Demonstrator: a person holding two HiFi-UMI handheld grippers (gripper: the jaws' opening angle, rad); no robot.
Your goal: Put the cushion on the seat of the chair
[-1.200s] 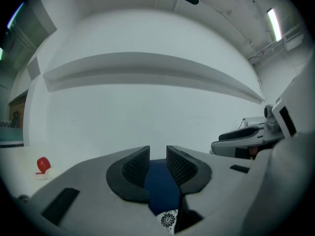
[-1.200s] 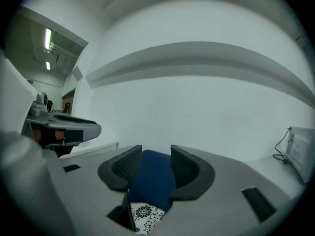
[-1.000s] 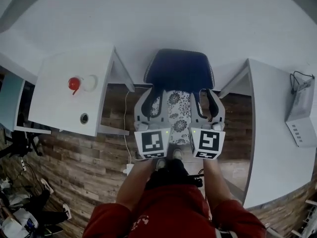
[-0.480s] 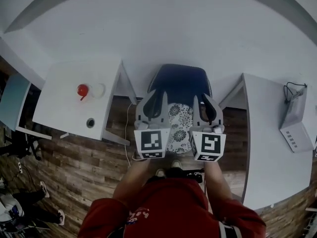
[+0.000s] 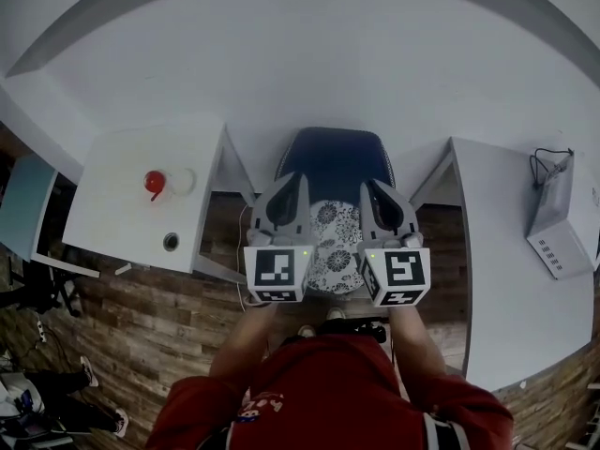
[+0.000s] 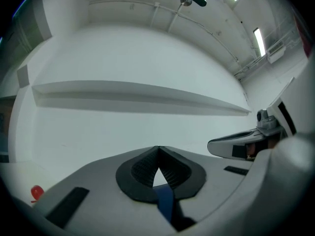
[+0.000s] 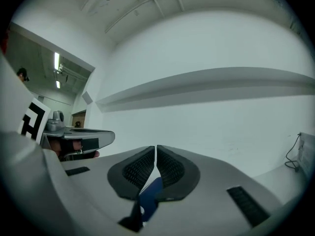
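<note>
Head view: the flowered cushion point(image 5: 334, 242) lies on the seat of the blue-backed chair point(image 5: 337, 157). The left gripper point(image 5: 287, 193) and right gripper point(image 5: 379, 195) are held side by side, one at each edge of the cushion, and a white worktop point(image 5: 122, 223) stands to the chair's left. Left gripper view: the jaws are closed, pads point(image 6: 142, 170) meeting at the tips before a white wall point(image 6: 147, 58), with a blue strip in the slot beneath. Right gripper view: the jaws have just closed, pads point(image 7: 139, 170) all but touching, blue again below them.
</note>
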